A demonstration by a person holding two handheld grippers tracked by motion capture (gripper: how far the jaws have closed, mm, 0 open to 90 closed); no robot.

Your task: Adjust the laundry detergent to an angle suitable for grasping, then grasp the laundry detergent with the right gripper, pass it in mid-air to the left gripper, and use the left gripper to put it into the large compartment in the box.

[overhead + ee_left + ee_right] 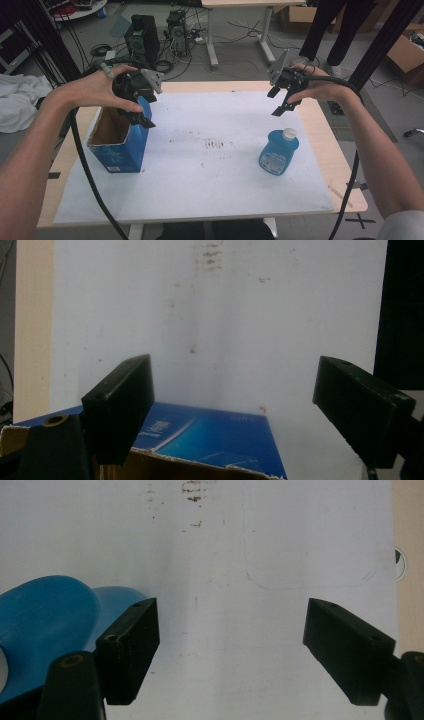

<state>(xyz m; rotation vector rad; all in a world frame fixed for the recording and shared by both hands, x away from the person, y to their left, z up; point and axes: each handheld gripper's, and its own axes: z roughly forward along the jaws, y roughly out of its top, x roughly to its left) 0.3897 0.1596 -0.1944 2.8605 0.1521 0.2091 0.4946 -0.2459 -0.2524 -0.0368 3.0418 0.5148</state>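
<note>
High view, bottle (278, 152) below right tongs (282, 102)

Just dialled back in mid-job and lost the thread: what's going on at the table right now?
A person holds a hand-held gripper in each hand above a white sheet covering the wooden table. The left hand-held gripper hangs open over the open-topped blue cardboard box, gripping nothing. The right hand-held gripper hovers open above the blue plastic bottle with a white cap, which lies on the sheet. Neither thing is gripped yet.

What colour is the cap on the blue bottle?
White; the bottle cap shows best in the high view.
</note>
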